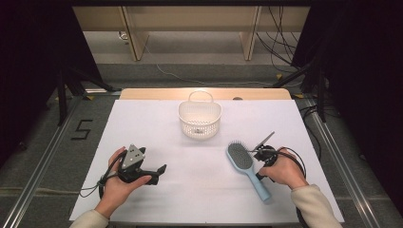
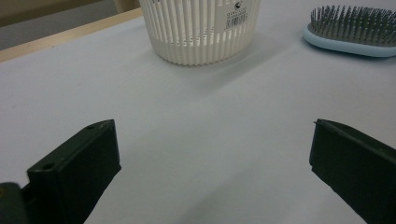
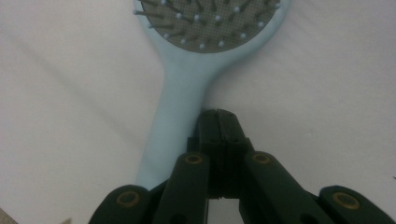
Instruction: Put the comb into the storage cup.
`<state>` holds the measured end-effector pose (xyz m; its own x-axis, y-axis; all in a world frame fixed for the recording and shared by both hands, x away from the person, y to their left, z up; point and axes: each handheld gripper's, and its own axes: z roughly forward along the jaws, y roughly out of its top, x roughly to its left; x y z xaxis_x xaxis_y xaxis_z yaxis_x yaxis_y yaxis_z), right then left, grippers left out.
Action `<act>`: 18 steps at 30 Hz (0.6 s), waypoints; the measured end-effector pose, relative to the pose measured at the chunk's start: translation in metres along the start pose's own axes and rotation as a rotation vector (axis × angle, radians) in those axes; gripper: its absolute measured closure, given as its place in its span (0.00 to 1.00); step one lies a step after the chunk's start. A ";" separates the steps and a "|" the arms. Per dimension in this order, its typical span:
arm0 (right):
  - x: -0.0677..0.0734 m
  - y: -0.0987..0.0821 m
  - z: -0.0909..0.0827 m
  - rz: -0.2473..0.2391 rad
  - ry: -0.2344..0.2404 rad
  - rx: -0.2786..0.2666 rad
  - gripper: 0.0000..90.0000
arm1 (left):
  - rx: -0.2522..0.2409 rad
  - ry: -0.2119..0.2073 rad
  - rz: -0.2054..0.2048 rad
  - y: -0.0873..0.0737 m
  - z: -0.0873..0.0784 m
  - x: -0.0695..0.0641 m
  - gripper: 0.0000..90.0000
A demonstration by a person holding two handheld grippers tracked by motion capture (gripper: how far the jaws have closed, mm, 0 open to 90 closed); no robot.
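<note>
— So where does the light blue plastic hairbrush with the grey bristle pad [image 1: 247, 168] lie right now?

— Flat on the white counter [image 1: 190, 190], bristles up, at the person's right, its head pointing toward the white slotted plastic basket with a loop handle [image 1: 200, 118] that stands upright further back, near the middle. Brush and basket are well apart.

— And the right tool [image 3: 218, 116]?

— Clenched, jaws pressed together with nothing between them. In the right gripper view the tips sit just beside the brush handle, on its right edge, seemingly touching it; they are not around it.

— The left tool [image 2: 212, 154]?

— Released, jaws standing wide apart over bare counter, aimed at the basket. In the high view it rests low in the left hand [image 1: 121, 183], far from the brush.

— Which step is this, then?

— I judge it the approach to picking up the brush, likely to put it in the basket. No grasp has been made.

— What does the next move call for?

— The right tool would have to spread its jaws, shift sideways so the handle lies between them, then close across the narrow neck. The handle lies flat, so the jaws must come down low enough to catch its sides without sliding the brush away.
</note>
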<state>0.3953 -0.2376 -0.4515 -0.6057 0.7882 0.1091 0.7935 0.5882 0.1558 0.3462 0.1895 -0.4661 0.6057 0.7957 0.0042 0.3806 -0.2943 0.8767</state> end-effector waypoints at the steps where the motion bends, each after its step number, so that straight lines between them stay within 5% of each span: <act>1: 0.000 0.000 -0.001 0.008 -0.004 0.005 0.99 | 0.000 0.000 0.000 0.000 0.000 0.000 0.01; 7: -0.004 -0.003 -0.012 0.020 -0.001 -0.019 0.82 | 0.000 0.000 0.001 0.000 0.000 0.000 0.01; 11: -0.005 -0.004 -0.024 0.045 -0.002 -0.064 0.60 | 0.001 0.000 0.001 0.000 0.000 0.000 0.01; 18: -0.010 -0.010 -0.053 0.065 0.015 -0.266 0.30 | 0.001 0.000 0.001 0.000 0.000 0.000 0.01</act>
<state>0.3900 -0.2605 -0.4023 -0.5559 0.8191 0.1414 0.7889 0.4664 0.4000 0.3463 0.1896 -0.4663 0.6062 0.7953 0.0052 0.3804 -0.2958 0.8762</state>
